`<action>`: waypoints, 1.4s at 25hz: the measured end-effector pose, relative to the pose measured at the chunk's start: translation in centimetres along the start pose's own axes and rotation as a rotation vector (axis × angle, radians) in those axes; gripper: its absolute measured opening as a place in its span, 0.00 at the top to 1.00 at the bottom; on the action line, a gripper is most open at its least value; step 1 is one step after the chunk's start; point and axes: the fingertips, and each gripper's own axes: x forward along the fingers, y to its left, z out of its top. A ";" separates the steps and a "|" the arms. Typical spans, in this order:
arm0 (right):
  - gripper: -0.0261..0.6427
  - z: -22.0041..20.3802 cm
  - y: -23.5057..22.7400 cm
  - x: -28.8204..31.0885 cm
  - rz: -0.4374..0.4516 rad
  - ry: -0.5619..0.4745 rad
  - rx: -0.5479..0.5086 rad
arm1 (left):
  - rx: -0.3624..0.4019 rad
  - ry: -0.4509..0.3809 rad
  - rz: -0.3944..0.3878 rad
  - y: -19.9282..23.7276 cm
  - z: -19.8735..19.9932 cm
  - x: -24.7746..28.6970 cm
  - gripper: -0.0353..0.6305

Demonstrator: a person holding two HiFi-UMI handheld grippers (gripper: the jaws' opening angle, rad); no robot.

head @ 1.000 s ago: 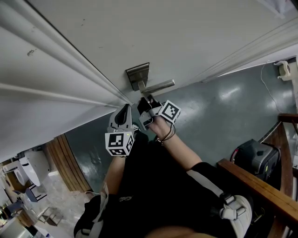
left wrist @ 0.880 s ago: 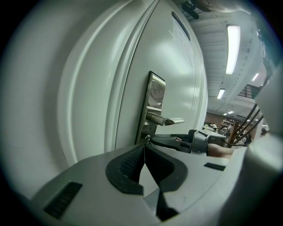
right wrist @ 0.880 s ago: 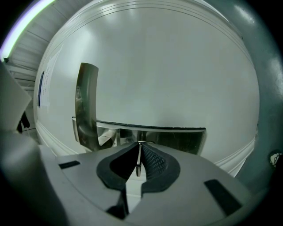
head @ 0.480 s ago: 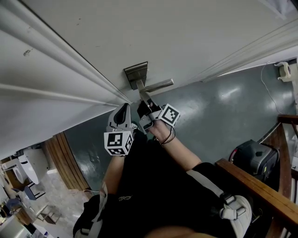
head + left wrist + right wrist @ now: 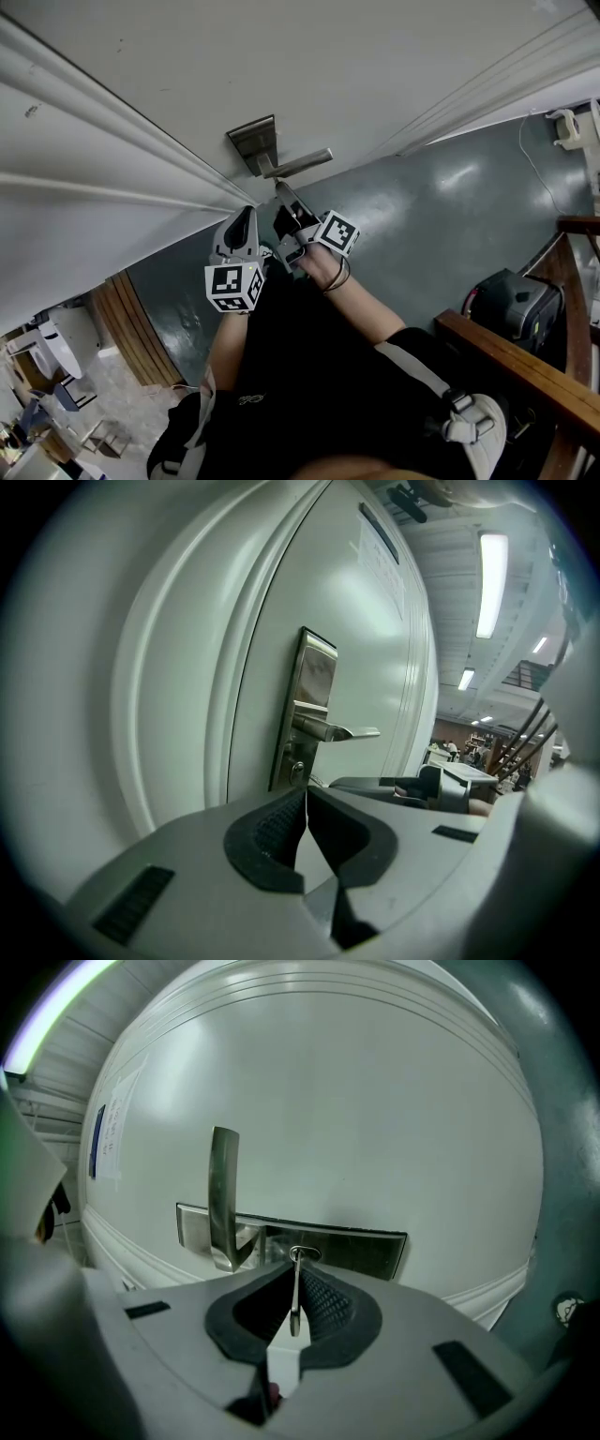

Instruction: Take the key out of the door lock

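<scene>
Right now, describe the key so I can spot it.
Find the white door, then its steel lock plate beside the lever handle. The key is the thin metal strip running from that plate into the right hand-held gripper, pinched edge-on between its pads.

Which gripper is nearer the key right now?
Right. The right gripper has its jaws shut on the key, by the lock plate. The left gripper hangs beside it, jaws together and empty, off the key.

The thin silver metal key (image 5: 295, 1302) shows edge-on, its head buried inside the right tongs (image 5: 297, 1277); whether its tip has left the keyhole (image 5: 301, 1254) is unclear
</scene>
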 end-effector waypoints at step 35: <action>0.92 1.9 1.7 -14.3 -0.343 0.190 -0.990 | 0.016 0.056 -0.189 -13.0 -2.9 -0.4 0.91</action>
